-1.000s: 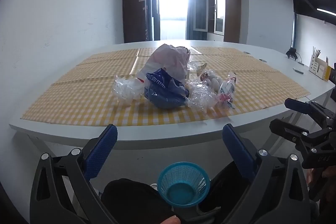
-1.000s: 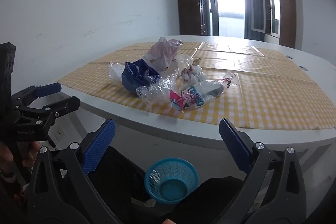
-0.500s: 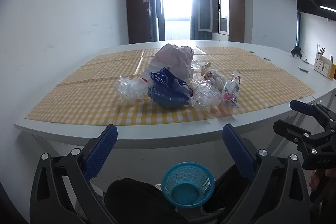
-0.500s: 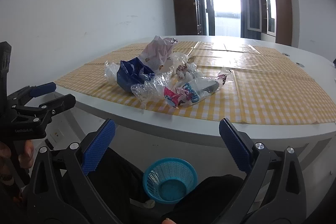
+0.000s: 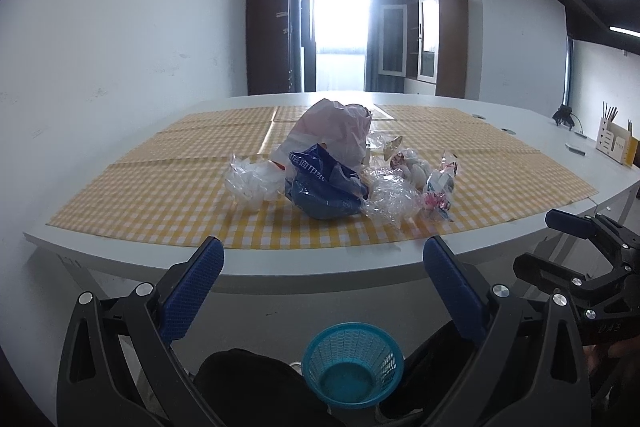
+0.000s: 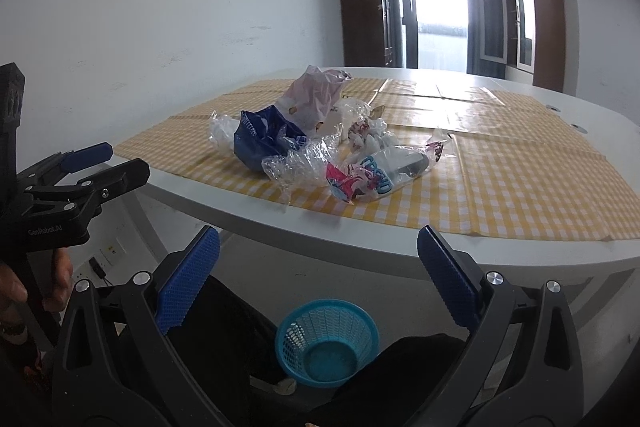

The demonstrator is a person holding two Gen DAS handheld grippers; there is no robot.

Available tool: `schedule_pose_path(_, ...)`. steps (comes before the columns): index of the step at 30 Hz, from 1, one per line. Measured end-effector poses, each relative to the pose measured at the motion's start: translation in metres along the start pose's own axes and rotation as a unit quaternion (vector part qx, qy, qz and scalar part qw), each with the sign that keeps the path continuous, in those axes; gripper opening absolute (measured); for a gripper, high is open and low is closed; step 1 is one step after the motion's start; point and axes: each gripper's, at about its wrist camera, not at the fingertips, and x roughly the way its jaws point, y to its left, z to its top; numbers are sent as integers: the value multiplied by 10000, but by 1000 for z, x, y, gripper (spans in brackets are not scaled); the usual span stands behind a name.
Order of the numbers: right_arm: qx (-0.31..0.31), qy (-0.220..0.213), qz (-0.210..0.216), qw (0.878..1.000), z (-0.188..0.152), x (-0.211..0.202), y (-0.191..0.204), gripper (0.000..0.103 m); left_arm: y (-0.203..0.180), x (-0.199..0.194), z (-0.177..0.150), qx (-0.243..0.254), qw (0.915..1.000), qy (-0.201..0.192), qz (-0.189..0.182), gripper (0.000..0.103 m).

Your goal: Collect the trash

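The left tool (image 5: 322, 283) hangs with its blue-padded fingers spread wide and nothing between them, short of the near edge of the surface (image 5: 280, 273); the right tool (image 6: 318, 273) is the same — parted, empty, held below the rim. The trash sits in one heap on the yellow checked cloth (image 5: 160, 203), well apart from both: a crumpled blue bag (image 5: 324, 189) in front, a pale pink bag (image 5: 332, 135) standing behind it, clear film wads (image 5: 252, 179) either side, and a printed wrapper (image 6: 376, 175) lying nearest the right tool. All of it looks feather-light, soft and slick, so I'd guess a pinch on a bunched fold or a twisted end would hold better than a flat face, which would likely slip out. Pieces touch, so lifting one may drag its neighbour. A small blue basket (image 5: 352, 363) waits on the floor, between the person's knees.
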Motion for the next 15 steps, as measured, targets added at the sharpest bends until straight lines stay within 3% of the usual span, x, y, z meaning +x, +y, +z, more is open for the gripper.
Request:
schedule_pose_path(6, 101, -31, 2, 9999, 1, 0, 0, 94, -2, 4, -2, 139, 9998, 56, 105, 97)
schedule_pose_path(9, 171, 34, 99, 9998, 1, 1, -2, 94, -3, 7, -4, 129, 9997, 187, -100, 97)
schedule_pose_path(15, 109, 119, 92, 9998, 0, 5, -3, 95, -6, 8, -5, 241, 9995, 178, 71, 97)
